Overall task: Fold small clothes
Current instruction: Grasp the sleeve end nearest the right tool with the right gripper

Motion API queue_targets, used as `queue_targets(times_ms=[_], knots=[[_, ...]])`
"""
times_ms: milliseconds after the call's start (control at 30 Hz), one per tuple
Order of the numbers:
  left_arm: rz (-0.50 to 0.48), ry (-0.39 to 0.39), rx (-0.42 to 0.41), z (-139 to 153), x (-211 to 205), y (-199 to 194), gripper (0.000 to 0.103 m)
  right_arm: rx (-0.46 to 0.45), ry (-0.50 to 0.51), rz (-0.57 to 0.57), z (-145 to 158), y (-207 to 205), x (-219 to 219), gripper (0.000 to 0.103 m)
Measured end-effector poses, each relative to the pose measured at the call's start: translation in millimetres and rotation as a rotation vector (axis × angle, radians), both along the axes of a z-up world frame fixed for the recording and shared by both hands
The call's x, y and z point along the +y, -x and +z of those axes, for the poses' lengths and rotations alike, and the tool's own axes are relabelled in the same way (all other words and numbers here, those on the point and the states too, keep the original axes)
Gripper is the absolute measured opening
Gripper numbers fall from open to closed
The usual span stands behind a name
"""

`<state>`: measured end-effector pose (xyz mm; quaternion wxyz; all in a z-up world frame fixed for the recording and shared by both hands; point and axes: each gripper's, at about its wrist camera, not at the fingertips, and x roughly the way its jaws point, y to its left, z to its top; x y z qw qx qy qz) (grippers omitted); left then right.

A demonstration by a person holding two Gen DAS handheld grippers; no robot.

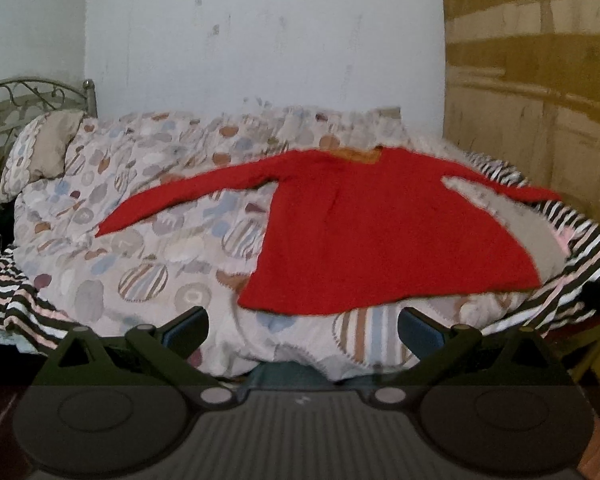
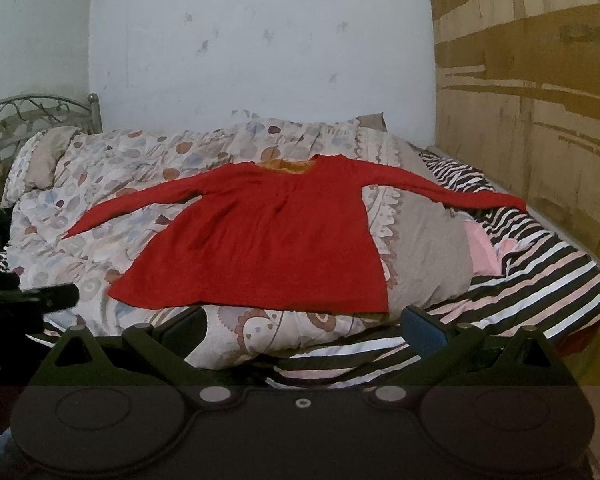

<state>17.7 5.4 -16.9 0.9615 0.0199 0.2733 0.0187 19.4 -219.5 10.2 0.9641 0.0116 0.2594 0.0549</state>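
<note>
Lying flat, sleeves spread, red top (image 2: 260, 236) on quilt (image 2: 140, 152); both grippers (image 1: 304, 332) (image 2: 304, 332) wide apart, empty.

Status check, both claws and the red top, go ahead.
Left claw open, empty. Right claw open, empty. Red top flat on quilt, sleeves spread, unfolded. Nothing blocking.

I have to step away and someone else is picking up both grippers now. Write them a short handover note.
Left gripper: open, empty, short of the hem.
Right gripper: open, empty, also short of the hem.
Red long-sleeved top: lies flat on the patterned duvet, both sleeves spread out, neckline toward the wall.
Done: garment laid out.
Left: every fold; sleeves in first is probably the way to start.
</note>
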Motion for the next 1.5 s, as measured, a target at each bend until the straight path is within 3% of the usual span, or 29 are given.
queue_targets(times_ms=[333,600,800,900,1100,1267,1500], knots=[[0.019,-0.013,0.116,-13,12,-45,0.103,0.108,-0.101,-0.009,-19,-24,-3,0.103],[0.029,-0.066,0.127,-5,9,-104,0.103,0.190,-0.172,0.007,-21,-71,-6,0.103],[0.045,-0.085,0.134,-4,8,-158,0.103,0.198,-0.268,-0.119,-31,-117,-34,0.103],[0.064,-0.080,0.113,-6,9,-182,0.103,0.177,-0.294,-0.198,-38,-139,-55,0.103],[0.069,-0.086,0.117,-16,3,-229,0.103,0.100,-0.226,-0.317,-45,-180,-102,0.103],[0.052,-0.090,0.114,-24,-7,-254,0.103,0.032,-0.234,-0.411,-46,-226,-160,0.103],[0.018,-0.029,0.149,-40,-10,-267,0.103,-0.097,-0.437,-0.490,-40,-316,-269,0.103]])
